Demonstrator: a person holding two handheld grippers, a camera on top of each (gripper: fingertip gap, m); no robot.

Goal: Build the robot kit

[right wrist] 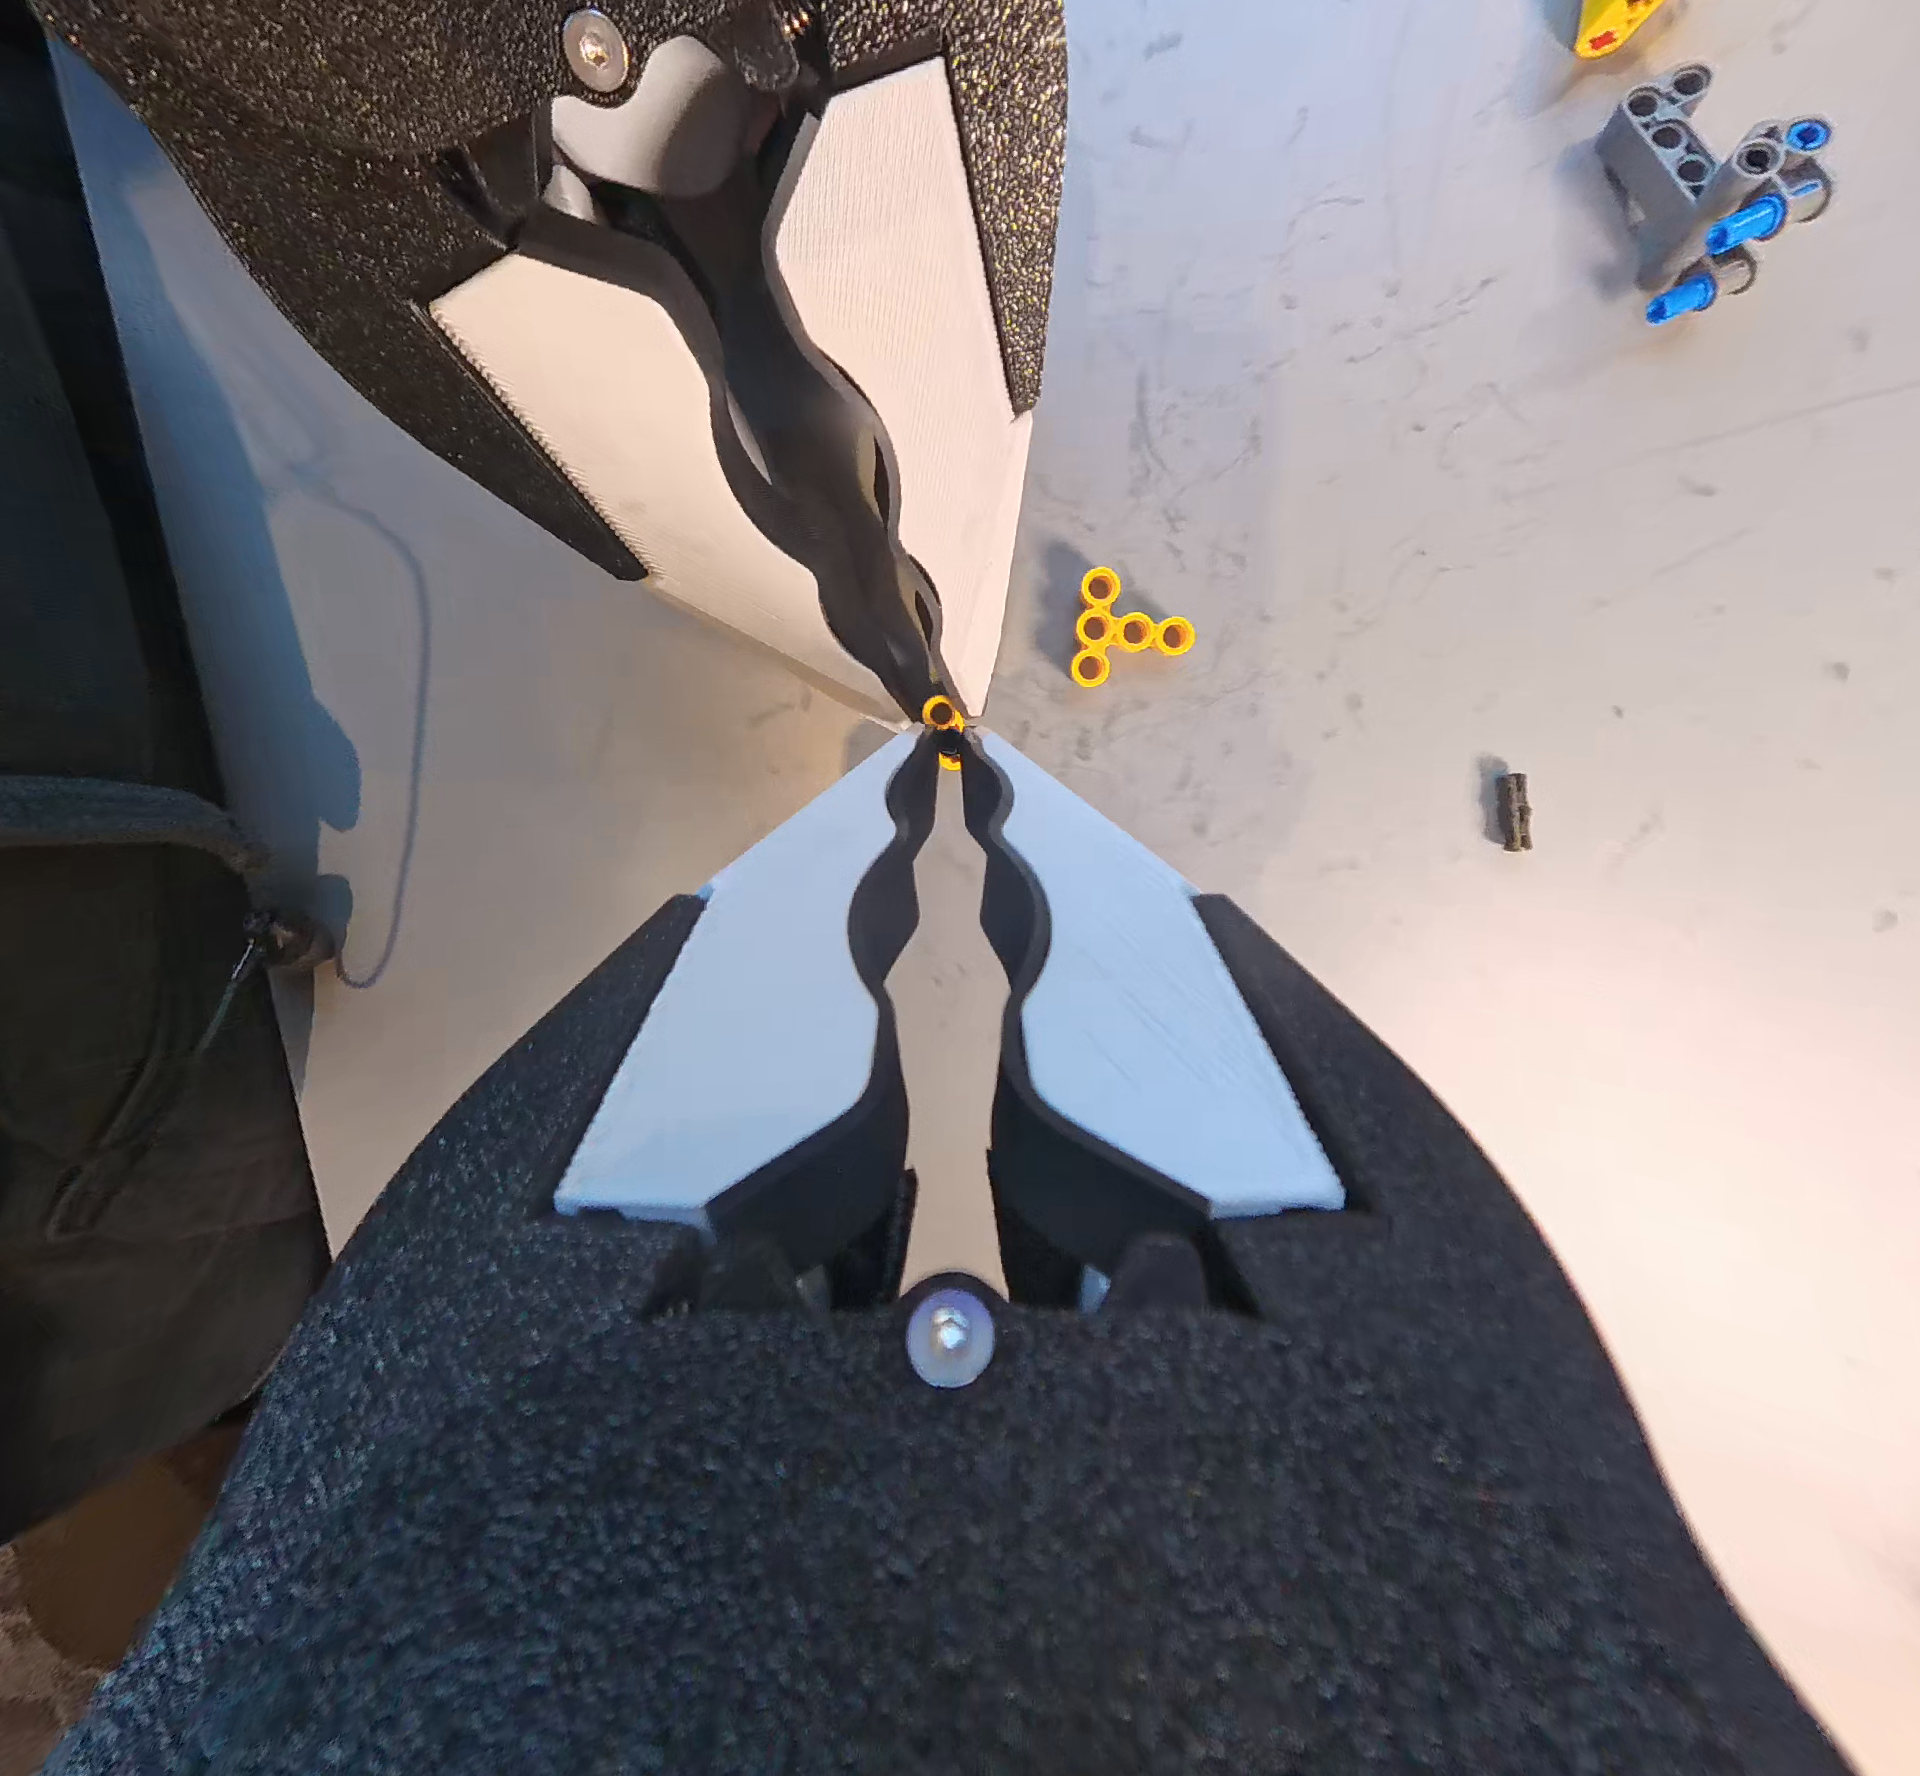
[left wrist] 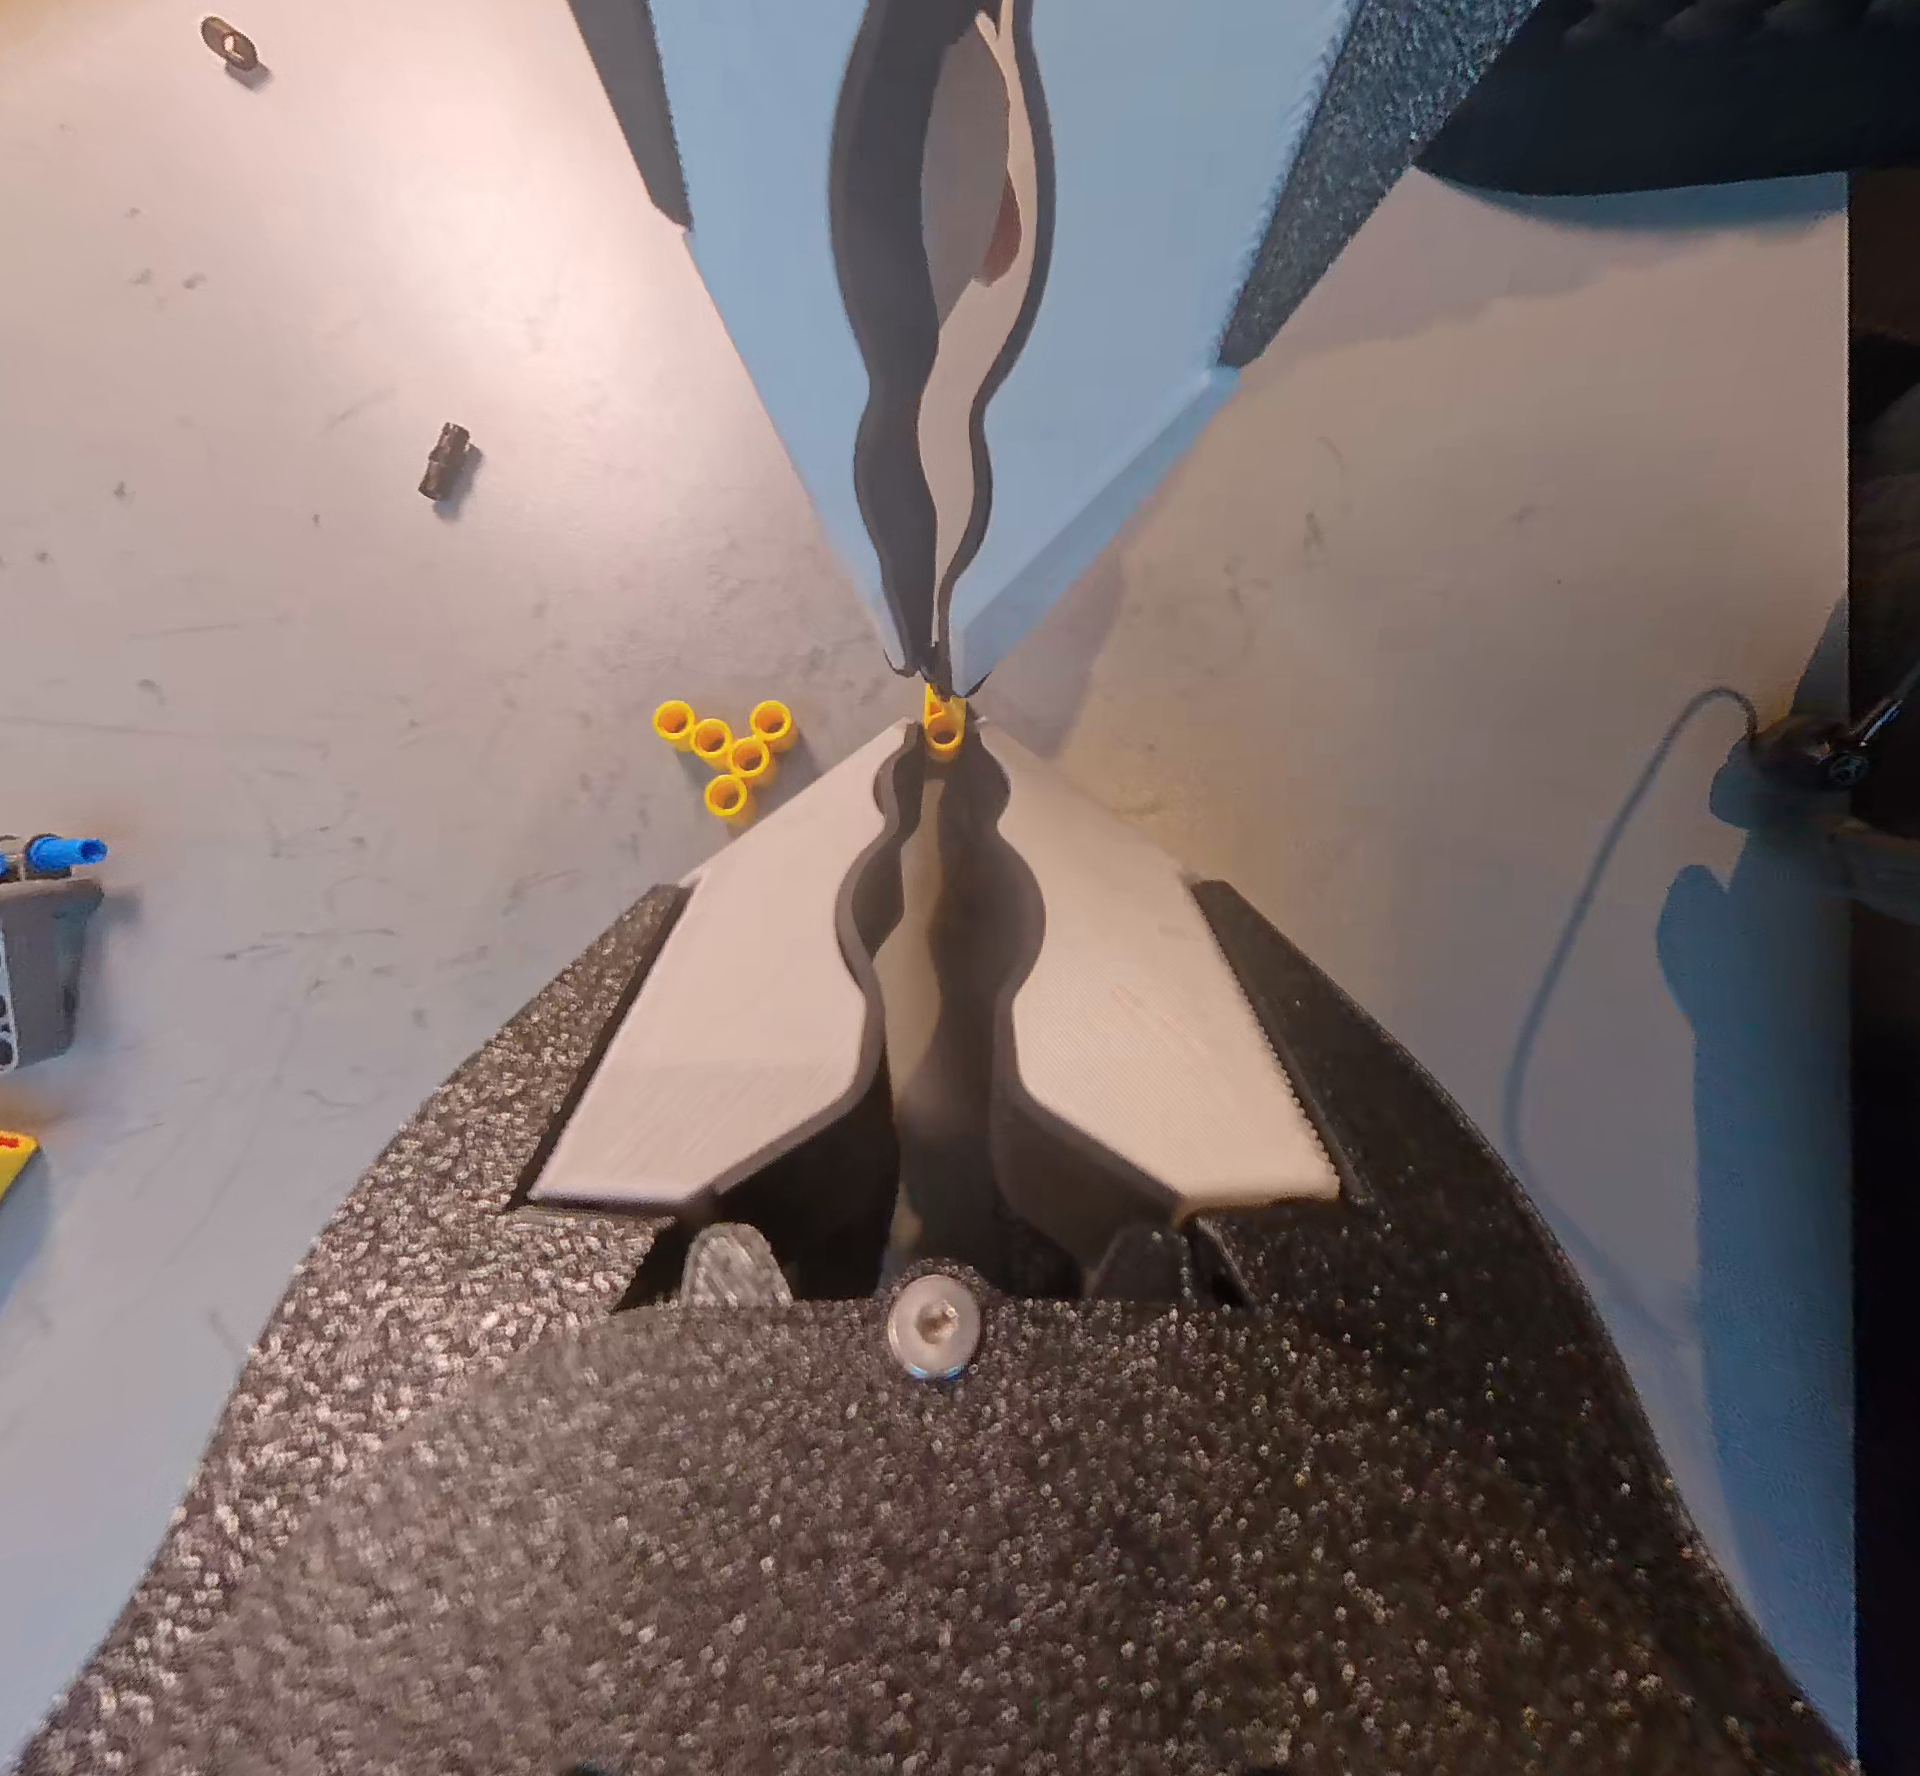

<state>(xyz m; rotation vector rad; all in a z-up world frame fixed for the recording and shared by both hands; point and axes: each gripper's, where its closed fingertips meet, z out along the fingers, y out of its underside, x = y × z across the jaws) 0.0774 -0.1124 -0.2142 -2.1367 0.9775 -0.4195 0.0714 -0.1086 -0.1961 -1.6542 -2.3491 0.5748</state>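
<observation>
L gripper (left wrist: 943, 727) clenched on small yellow piece (left wrist: 943, 724), frame ctr | R gripper (right wrist: 948, 747) pinched on black pin (right wrist: 949, 745), tip-to-tip | risk: pin slipped/dropped if misaligned.

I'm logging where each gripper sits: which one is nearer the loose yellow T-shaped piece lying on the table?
Roughly equal; if either, the left. The left gripper and right gripper meet tip to tip at a small yellow piece, beside the yellow T-shaped piece; neither touches it.

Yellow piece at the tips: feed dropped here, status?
Left gripper shut on small yellow piece. Right gripper shut, tip-to-tip. Yellow T-beam alongside, apart.
</observation>
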